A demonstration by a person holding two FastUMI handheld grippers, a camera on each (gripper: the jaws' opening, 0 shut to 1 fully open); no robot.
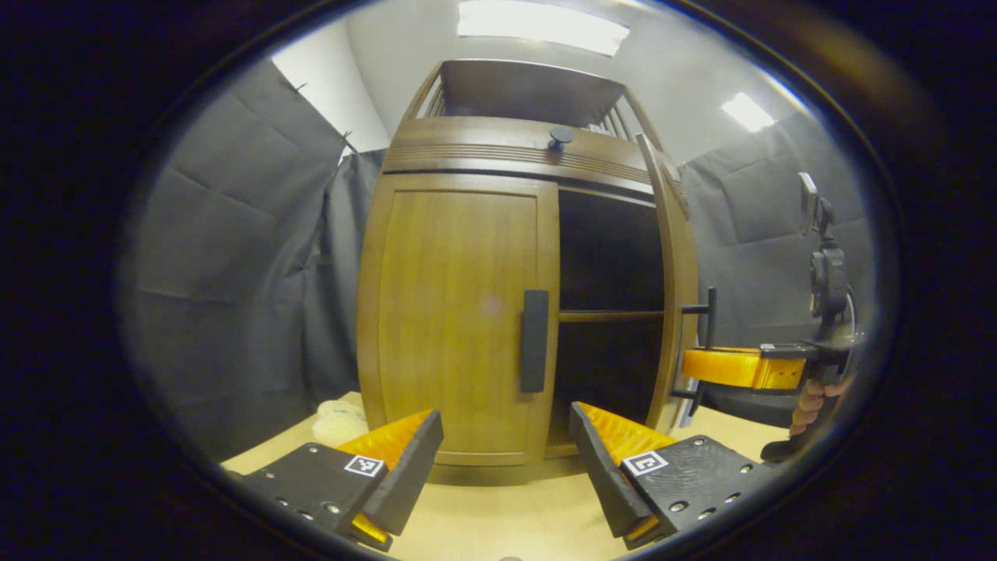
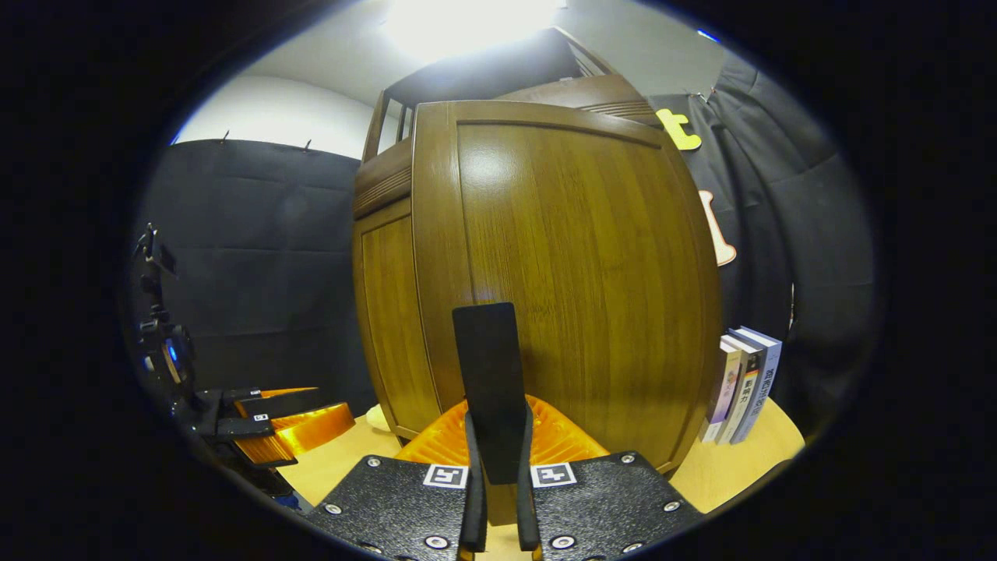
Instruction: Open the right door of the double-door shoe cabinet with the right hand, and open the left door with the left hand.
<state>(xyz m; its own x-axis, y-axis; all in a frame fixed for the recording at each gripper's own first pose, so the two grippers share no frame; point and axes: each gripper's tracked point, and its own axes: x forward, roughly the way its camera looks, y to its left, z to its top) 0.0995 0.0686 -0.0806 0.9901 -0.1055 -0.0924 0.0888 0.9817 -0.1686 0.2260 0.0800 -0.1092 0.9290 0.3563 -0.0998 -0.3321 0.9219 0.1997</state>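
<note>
Left gripper view looks straight at the shoe cabinet (image 1: 498, 140), which stands on a pale table (image 1: 498, 514) at the centre of the frame. Its left door (image 1: 459, 319) is closed, with a dark upright handle (image 1: 534, 340) near its inner edge. The right door (image 1: 676, 304) is swung out, seen almost edge-on right of centre, baring a dark interior with a shelf (image 1: 611, 315). At the bottom of the frame the left gripper (image 1: 506, 460) hangs with its jaws spread wide, holding nothing, short of the closed door. At the right edge the right gripper (image 1: 705, 366) is at the open door's handle, with a hand (image 1: 814, 401) behind it. In the right gripper view, the right gripper (image 2: 498, 467) has both fingers pressed onto that door's handle (image 2: 489, 374) at lower centre. Books (image 2: 740, 386) stand at the lower right.
</note>
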